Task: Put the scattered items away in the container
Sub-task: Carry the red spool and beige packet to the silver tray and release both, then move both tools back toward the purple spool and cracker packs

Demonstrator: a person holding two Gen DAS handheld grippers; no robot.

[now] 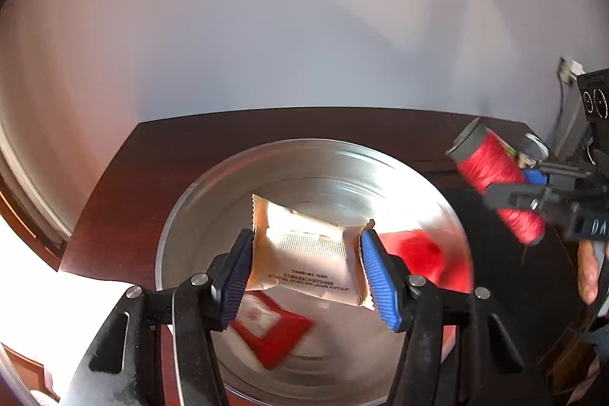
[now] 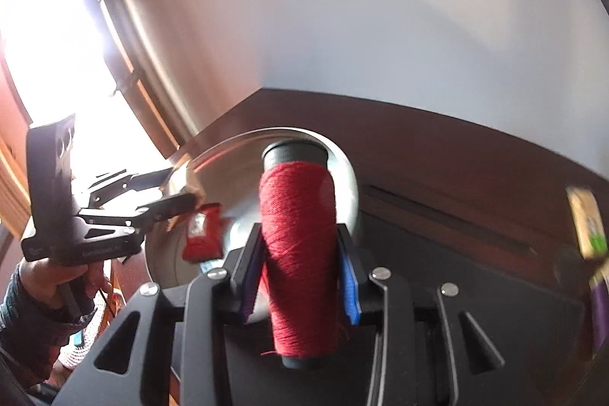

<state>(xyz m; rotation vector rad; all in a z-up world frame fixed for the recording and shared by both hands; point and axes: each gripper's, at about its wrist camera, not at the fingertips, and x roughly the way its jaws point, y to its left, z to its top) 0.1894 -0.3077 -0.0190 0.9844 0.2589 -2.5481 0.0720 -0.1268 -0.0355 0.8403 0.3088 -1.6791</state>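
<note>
Left wrist view. The left gripper (image 1: pixel 306 267) clasps a pale, crimp-edged foil snack packet (image 1: pixel 304 259) between its blue ribbed pads, one pad on each short end. The packet hangs above the open mouth of the round, shiny metal container (image 1: pixel 437 200), which stands on the dark brown wooden table (image 1: pixel 125 177). A flat red packet with a white panel (image 1: pixel 272 331) shows below the held packet at 6 o'clock; its outline is smeared, so whether it lies on the container floor or is in motion cannot be told. A red blur on the inner wall at 3 o'clock reads as a reflection. At 2 o'clock of the container, outside its rim, the right gripper (image 1: pixel 512 187) carries a red thread spool on a grey core (image 1: pixel 495 181). Judged well done, the release comes with the packet wholly inside the rim, the pads parting evenly so that neither crimped end catches.

Right wrist view. The right gripper (image 2: pixel 300 276) is clenched on the spool (image 2: pixel 298 253), which stands nearly upright. The container (image 2: pixel 352 193) lies at 12 o'clock, beyond the spool; the left gripper (image 2: pixel 186 204) stands at its 9 o'clock edge. The spool needs carrying forward past the near rim, clear of the other gripper, before the pads loosen. Blurred items stand at 3 o'clock on the table; what they are cannot be told.
</note>
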